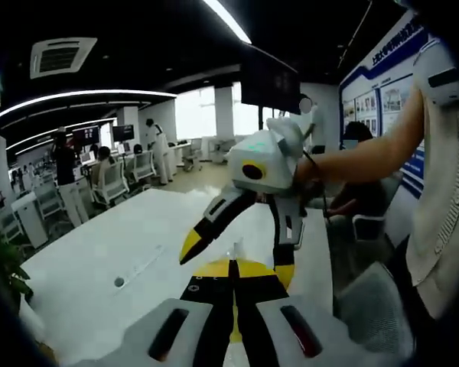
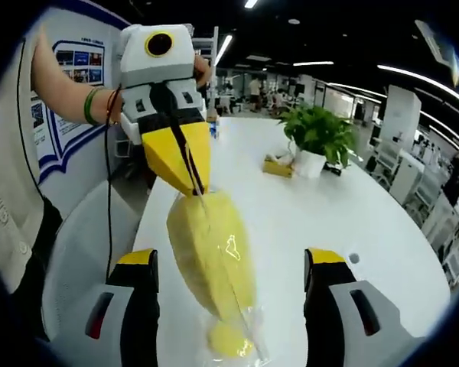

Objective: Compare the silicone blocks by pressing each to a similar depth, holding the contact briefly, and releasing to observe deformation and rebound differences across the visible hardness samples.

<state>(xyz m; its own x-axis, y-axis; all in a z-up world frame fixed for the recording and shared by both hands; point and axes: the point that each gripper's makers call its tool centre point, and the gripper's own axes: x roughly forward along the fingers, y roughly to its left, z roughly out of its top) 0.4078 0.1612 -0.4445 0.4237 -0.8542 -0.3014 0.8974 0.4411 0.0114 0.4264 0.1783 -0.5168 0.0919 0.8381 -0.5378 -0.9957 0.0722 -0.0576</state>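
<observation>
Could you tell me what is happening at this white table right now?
A person holds a gripper in each hand above the long white table. The left gripper is shut on the top edge of a clear plastic bag holding yellow, rounded pieces, which hangs lifted off the table. The right gripper is open, its jaws on either side of the bag without touching it. No pressing has begun.

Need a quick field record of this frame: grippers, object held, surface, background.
left gripper: jaws shut, pinching the top of the bag
right gripper: jaws open, tips apart on either side of the bag
held object: yellow block in clear plastic bag, hanging above the table
surface: white table
other items: potted plant and a small yellow item beside it at the table's far end
background: open office, chairs, people at a distance
contact with table: none visible
</observation>
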